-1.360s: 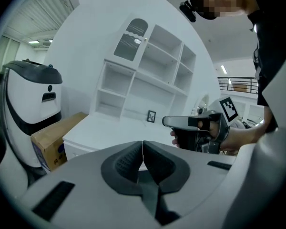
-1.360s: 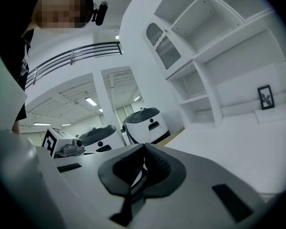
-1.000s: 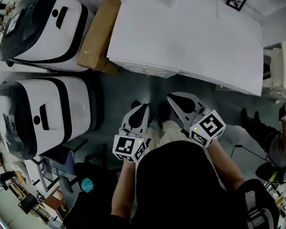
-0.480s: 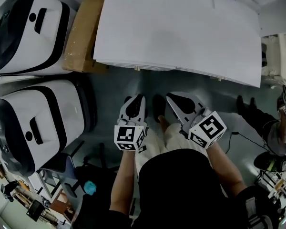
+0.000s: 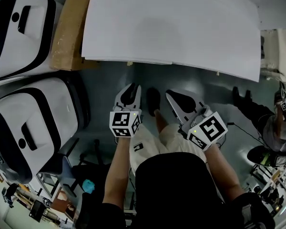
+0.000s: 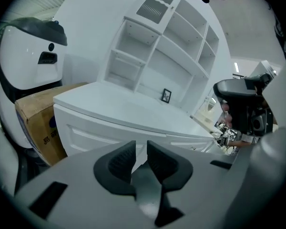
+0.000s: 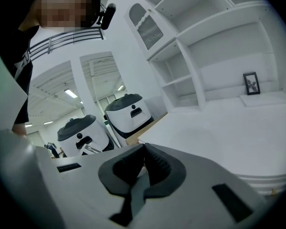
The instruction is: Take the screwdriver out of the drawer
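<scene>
The screwdriver was not in view, presumably inside the closed drawer [image 6: 93, 136] below the front edge of the white desk [image 5: 171, 27]. Likely light, stiff and slick along the shaft, it would best be taken across its thicker handle. Compared with a second earlier, the left gripper [image 5: 128, 92] had drawn nearer that front edge and its jaws had just been opening to a narrow gap, nothing between them, while the right gripper [image 5: 175, 98] kept its jaws together, empty.

cabinet [image 5: 171, 27] white | box [image 5: 69, 32] brown | machines [image 5: 33, 123] white, black bands | marker cube [image 5: 125, 124] black-white squares | floor [image 5: 109, 80] dull grey-green
</scene>
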The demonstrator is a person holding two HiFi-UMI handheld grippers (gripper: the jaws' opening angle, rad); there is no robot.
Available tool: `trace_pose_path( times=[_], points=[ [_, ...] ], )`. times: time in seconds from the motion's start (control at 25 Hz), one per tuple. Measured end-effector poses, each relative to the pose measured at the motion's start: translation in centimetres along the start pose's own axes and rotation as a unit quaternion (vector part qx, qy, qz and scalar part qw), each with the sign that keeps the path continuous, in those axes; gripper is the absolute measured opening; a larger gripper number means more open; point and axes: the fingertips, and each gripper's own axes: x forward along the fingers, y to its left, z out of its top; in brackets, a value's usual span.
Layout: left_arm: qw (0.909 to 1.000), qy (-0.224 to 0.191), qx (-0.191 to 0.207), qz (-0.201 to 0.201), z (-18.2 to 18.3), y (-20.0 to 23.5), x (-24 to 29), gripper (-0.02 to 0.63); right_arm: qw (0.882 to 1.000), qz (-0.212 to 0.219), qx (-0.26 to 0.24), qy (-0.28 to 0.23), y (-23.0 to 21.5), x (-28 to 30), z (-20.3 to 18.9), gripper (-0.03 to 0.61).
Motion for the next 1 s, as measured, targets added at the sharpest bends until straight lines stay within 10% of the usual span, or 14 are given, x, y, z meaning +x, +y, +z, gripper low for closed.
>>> trace_pose_path(
  times=[0.56,1.0],
  points=[
    [0.9975,0.021,-0.052,0.044,-3.5,6.5,6.8,0.115,0.999,-0.025,0.033,0.011,-0.8,1.6,-1.6,0.018],
    [0.9937,0.064,-0.007,0.092,-5.4,11.0,11.2,0.153,0.997,-0.042,0.056,0.029,-1.7,2.1,-3.7,0.018]
  ],
)
